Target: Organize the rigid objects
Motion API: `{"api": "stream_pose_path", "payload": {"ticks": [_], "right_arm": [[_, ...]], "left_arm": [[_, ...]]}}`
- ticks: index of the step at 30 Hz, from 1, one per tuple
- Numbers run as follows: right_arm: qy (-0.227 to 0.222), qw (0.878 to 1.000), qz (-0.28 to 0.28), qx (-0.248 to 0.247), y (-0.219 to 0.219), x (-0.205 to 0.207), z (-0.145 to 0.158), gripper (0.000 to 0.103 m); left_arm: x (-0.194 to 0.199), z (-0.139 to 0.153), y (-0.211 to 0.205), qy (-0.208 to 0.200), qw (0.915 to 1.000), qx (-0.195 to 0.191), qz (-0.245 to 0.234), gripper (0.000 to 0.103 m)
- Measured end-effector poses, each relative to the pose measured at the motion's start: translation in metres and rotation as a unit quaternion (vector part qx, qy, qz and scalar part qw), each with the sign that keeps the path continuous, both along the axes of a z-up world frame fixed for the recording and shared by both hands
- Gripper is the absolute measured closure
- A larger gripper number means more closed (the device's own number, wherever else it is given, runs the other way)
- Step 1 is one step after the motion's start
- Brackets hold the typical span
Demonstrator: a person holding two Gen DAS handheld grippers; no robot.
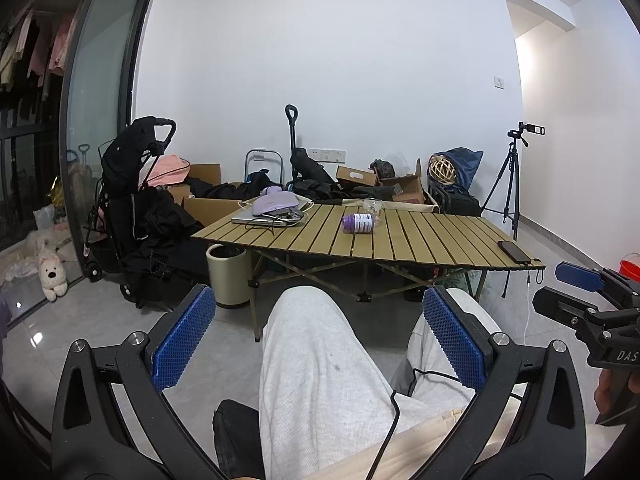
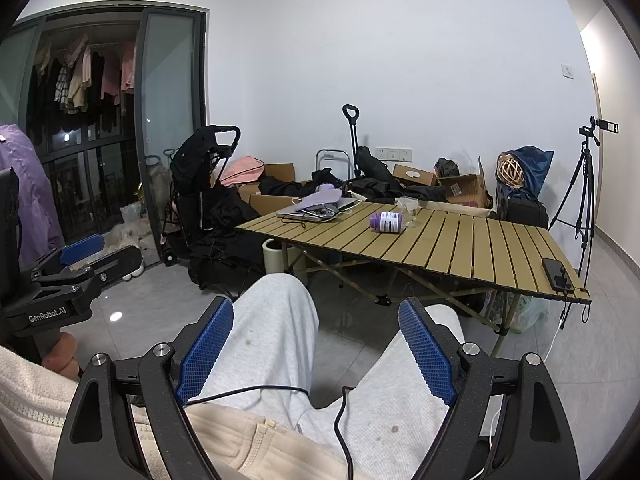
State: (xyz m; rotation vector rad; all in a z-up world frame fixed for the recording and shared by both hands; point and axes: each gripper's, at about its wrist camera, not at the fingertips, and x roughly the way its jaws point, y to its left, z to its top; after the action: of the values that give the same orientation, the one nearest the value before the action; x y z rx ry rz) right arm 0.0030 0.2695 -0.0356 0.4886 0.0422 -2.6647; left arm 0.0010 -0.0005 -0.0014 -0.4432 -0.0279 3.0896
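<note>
Left gripper (image 1: 318,338), right gripper (image 2: 316,346): fingers apart, empty, over the lap, likely at rest. Purple white-labelled plastic bottle (image 1: 359,223): on its side on slatted wooden worktop (image 1: 440,240), well ahead of both fingertips, beside clear glass jar (image 1: 372,205)

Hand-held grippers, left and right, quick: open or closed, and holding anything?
Left hand-held gripper: open, holding nothing, above the person's lap.
Right hand-held gripper: open, holding nothing, also short of the table.
</note>
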Motion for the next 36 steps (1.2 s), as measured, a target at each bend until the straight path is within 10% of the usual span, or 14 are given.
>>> {"api": "stream_pose_path", "payload": {"ticks": [36], "right_arm": [[-0.002, 1.000, -0.001, 0.001, -0.0002, 0.0015, 0.0013, 0.014]], "left_arm": [[-0.0011, 0.0013, -0.0044, -0.005, 0.9999, 0.006, -0.010, 0.000]]}}
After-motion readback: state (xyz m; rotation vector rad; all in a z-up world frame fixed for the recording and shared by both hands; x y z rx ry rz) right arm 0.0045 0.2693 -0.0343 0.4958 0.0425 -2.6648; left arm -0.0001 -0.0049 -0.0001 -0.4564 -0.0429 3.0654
